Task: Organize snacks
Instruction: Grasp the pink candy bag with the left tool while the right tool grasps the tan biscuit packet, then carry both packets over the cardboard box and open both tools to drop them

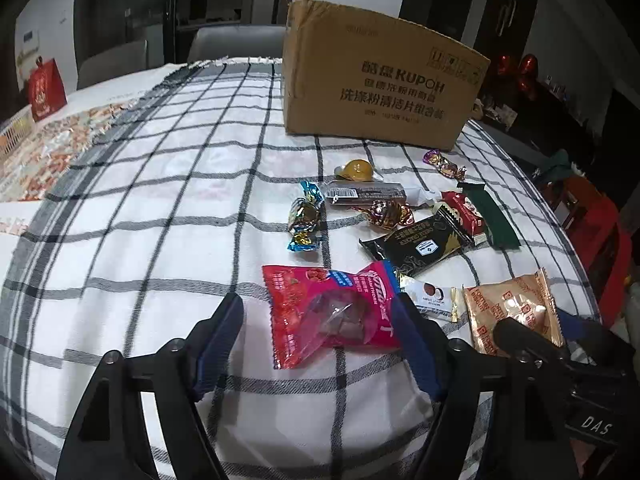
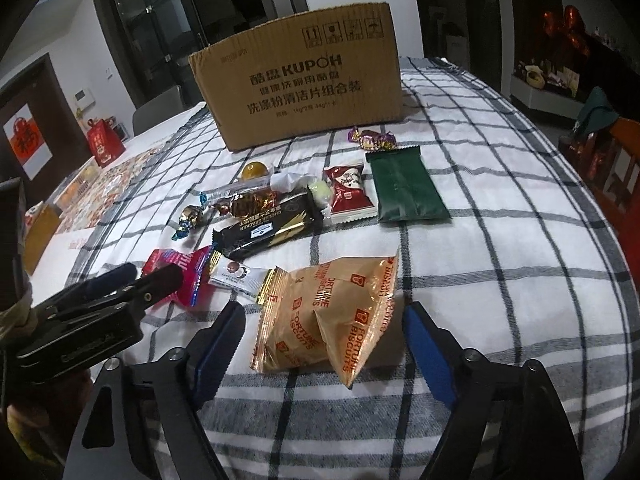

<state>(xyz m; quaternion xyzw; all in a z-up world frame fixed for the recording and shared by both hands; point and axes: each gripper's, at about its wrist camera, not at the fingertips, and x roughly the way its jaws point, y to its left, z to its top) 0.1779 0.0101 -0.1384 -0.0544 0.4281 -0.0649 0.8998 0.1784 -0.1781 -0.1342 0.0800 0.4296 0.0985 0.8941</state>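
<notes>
My left gripper (image 1: 320, 320) is open, its fingers either side of a pink snack packet (image 1: 332, 312) lying on the checked cloth. My right gripper (image 2: 324, 332) is open around a gold fortune biscuit packet (image 2: 324, 320). That packet also shows in the left wrist view (image 1: 512, 312), with the right gripper over it. The pink packet shows in the right wrist view (image 2: 176, 268), partly hidden by the left gripper (image 2: 132, 284). A cardboard box (image 1: 376, 80) stands behind the snacks; it shows in the right wrist view too (image 2: 300, 80).
Between packets and box lie a black cracker packet (image 2: 268, 228), a green packet (image 2: 408, 188), a red-white packet (image 2: 348, 192), a small white sachet (image 2: 236, 276), wrapped candies (image 1: 306, 216) and a yellow capsule (image 1: 358, 170). A red gift bag (image 1: 46, 90) stands far left.
</notes>
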